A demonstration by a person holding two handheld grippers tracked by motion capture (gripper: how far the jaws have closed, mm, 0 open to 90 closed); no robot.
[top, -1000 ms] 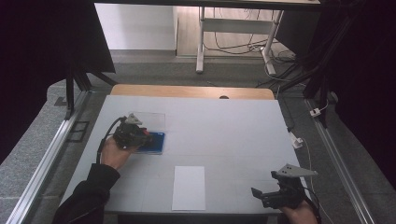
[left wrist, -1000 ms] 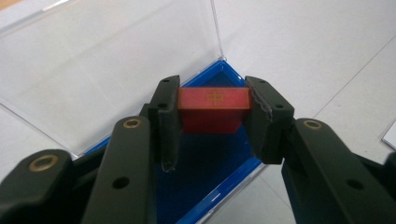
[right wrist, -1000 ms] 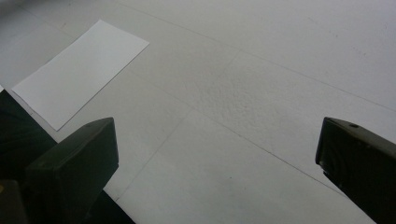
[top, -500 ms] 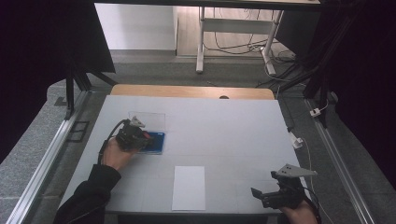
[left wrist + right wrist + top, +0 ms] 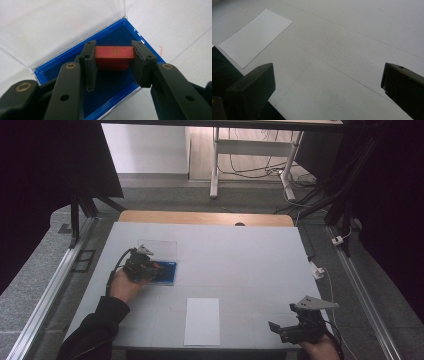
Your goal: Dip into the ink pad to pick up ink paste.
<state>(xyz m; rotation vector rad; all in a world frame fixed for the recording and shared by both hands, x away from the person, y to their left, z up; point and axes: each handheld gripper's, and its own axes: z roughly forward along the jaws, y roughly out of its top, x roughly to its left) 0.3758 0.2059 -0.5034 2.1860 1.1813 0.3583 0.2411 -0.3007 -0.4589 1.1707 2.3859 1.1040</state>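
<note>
Left gripper on the red block, over the blue case.

The left gripper (image 5: 113,66) has its jaws closed around a red block (image 5: 114,55), one pad on each short end, so the block's long axis runs straight across from jaw to jaw. The block sits over the blue-lined tray of an open case (image 5: 117,90), whose clear lid (image 5: 45,30) lies flat on the surface beyond the tray; I cannot tell whether the block touches the lining or hangs just above it. Any lift or set-down runs square to that tray floor. In the high view the case (image 5: 167,272) is well apart from the right gripper (image 5: 292,330), which idles with jaws wide and empty, nearer the white sheet (image 5: 202,321) than the case.
</note>
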